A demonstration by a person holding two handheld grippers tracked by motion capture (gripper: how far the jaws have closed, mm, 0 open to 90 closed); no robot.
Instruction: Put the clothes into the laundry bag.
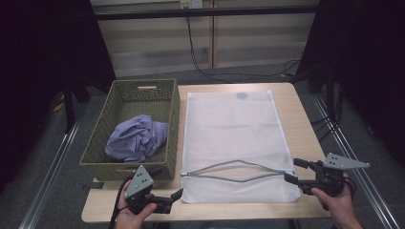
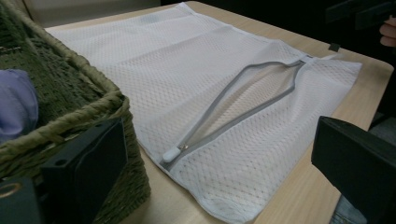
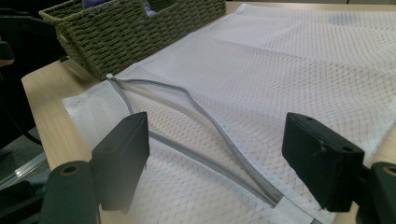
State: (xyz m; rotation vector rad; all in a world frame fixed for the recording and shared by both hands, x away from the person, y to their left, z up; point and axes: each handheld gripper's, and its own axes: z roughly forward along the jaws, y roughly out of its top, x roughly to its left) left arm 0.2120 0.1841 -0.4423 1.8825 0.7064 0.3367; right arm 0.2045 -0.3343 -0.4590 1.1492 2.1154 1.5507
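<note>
Both your grippers spread wide, gripping nothing, at the mesh bag's near end.

Your left gripper [image 1: 177, 194] sits just off the mesh bag's [image 1: 234, 129] near-left corner; your right gripper [image 1: 292, 171] just off its near-right, at the unzipped grey zipper's [image 1: 237, 172] end. Wicker basket [image 1: 168, 125] with purple cloth [image 1: 137, 138] touches the bag's left edge.

The left gripper [image 2: 219, 163] has its two black jaws wide apart, with nothing between them. Ahead lies a white mesh bag [image 2: 196, 60], flat on the wooden surface [image 2: 359, 88]. Its grey zipper [image 2: 243, 105] is open, the two sides spread apart, and the white pull [image 2: 173, 151] sits at the near end. A green woven basket [image 2: 74, 112] stands just beside the bag's edge, holding purple cloth [image 2: 16, 105].
</note>
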